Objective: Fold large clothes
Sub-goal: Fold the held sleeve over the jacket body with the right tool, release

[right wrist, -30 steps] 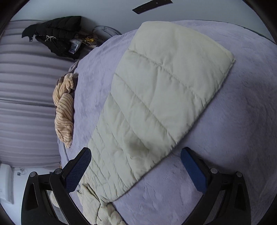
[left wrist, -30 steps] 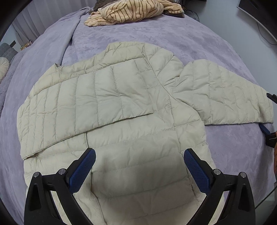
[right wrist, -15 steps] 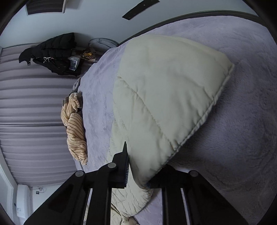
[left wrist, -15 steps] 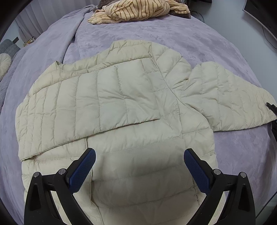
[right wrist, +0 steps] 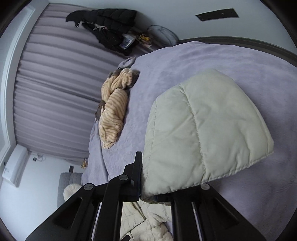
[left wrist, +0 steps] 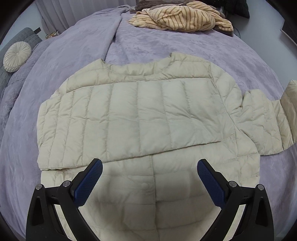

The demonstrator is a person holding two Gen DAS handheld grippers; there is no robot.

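A cream quilted puffer jacket (left wrist: 148,118) lies flat on the purple bed cover (left wrist: 148,42), its left sleeve folded across the chest. My left gripper (left wrist: 148,178) is open and empty, hovering over the jacket's lower front. The jacket's right sleeve (left wrist: 274,115) stretches to the right, its end lifted. In the right wrist view my right gripper (right wrist: 148,176) is shut on that sleeve's cuff (right wrist: 204,133) and holds it raised above the bed; the right finger is hidden under the fabric.
A striped tan garment (left wrist: 182,16) lies bunched at the far side of the bed, also in the right wrist view (right wrist: 115,109). A round cushion (left wrist: 16,55) sits on a grey seat at left. A black coat (right wrist: 107,24) hangs by the curtains.
My right gripper closed on the sleeve cuff and lifted it off the bed. My left gripper shifted so the jacket sits more centred in its view.
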